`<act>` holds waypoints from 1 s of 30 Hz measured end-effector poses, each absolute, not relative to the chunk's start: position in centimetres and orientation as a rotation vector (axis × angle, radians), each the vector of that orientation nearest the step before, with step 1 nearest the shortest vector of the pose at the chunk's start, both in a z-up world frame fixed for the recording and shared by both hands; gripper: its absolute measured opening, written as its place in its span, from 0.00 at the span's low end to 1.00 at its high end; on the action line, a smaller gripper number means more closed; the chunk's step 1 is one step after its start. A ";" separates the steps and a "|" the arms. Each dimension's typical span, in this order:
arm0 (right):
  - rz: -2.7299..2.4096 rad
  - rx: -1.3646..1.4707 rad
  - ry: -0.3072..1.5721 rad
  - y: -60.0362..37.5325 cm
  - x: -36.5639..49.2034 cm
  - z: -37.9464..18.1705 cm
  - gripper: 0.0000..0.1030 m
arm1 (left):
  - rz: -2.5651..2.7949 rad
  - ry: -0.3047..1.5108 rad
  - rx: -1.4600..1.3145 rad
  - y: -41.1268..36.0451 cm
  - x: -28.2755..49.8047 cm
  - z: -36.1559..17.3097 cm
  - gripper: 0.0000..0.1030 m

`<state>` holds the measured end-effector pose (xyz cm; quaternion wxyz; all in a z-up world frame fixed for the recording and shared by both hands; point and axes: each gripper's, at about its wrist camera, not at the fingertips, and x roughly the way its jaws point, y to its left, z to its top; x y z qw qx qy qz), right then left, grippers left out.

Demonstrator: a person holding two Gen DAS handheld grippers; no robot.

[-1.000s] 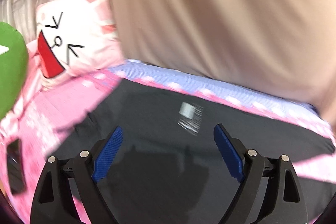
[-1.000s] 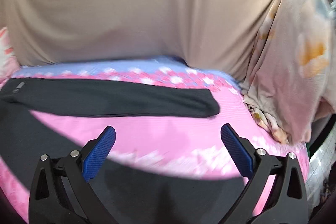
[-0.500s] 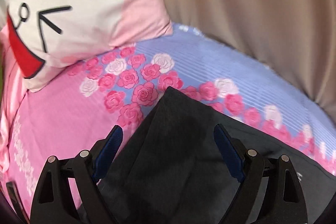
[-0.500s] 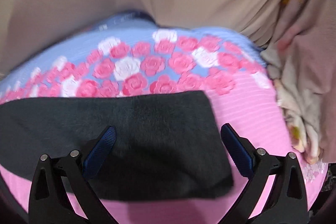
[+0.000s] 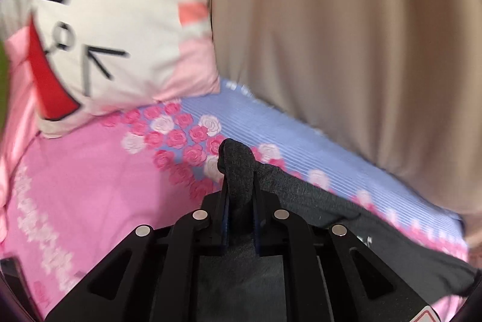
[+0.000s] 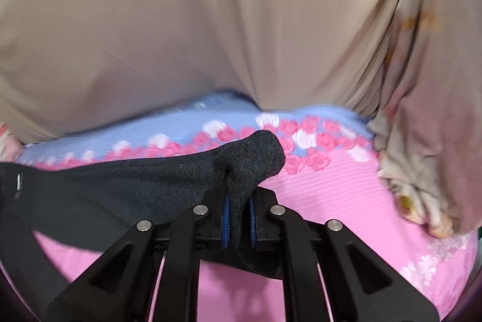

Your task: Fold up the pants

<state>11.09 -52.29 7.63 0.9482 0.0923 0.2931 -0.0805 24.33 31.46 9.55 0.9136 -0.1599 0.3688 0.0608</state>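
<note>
left tool (image 5: 239, 219): pinching knit pants (image 5: 301, 195) | right tool (image 6: 239, 219): likewise, blurry

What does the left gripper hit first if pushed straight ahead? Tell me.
Likely the bedsheet just past the pants it grips; the beige curtain stands beyond. Depth is unclear.

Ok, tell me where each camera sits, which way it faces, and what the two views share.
Left wrist: on the left gripper, looking forward along its jaws, shut on the pants; beyond lie the bedsheet, a pillow and a curtain.
Right wrist: on the right gripper, looking forward along its jaws, shut on the pants; a floral cloth hangs to the right.
Shared: pants, bedsheet, curtain.
</note>
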 end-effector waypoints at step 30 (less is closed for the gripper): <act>-0.115 0.302 0.555 -43.2 -10.2 3.0 0.75 | -0.083 0.937 -0.896 31.4 8.4 0.1 0.02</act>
